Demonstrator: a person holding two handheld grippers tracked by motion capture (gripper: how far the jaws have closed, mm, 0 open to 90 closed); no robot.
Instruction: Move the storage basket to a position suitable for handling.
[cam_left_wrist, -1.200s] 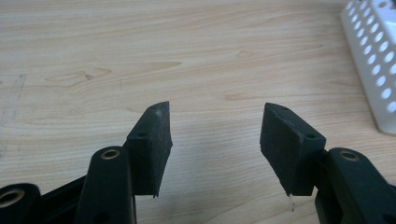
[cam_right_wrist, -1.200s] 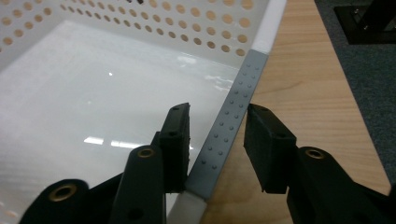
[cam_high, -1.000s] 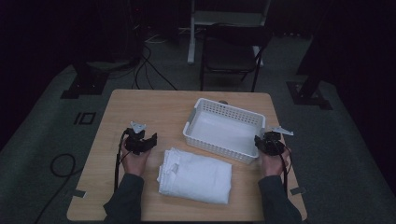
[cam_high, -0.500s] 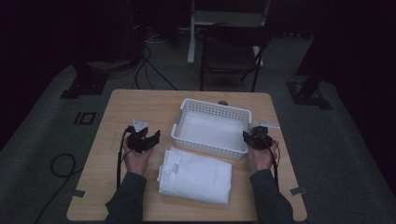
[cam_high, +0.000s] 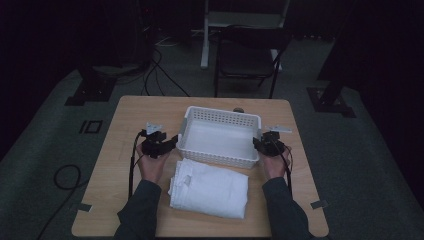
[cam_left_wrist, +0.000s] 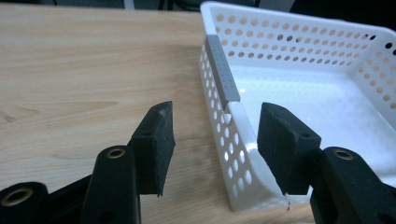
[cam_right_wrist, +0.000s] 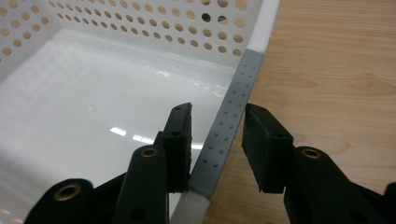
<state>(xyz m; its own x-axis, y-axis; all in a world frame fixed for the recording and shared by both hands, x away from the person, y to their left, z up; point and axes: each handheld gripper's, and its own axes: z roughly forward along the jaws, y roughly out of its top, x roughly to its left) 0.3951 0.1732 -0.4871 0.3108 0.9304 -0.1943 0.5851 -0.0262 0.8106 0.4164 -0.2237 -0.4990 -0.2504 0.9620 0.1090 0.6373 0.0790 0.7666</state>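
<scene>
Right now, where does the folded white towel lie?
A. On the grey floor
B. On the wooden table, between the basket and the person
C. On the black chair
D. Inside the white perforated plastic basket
B: the folded white towel lies on the wooden table, on the person's side of the white perforated plastic basket.

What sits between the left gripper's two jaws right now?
The left gripper straddles the white basket's side wall: one jaw outside over the table, one inside. The pads stand clear of the wall, as the left gripper view shows.

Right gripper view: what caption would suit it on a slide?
Right gripper straddling the grey grip strip on the white perforated basket rim, wooden table beside.
</scene>
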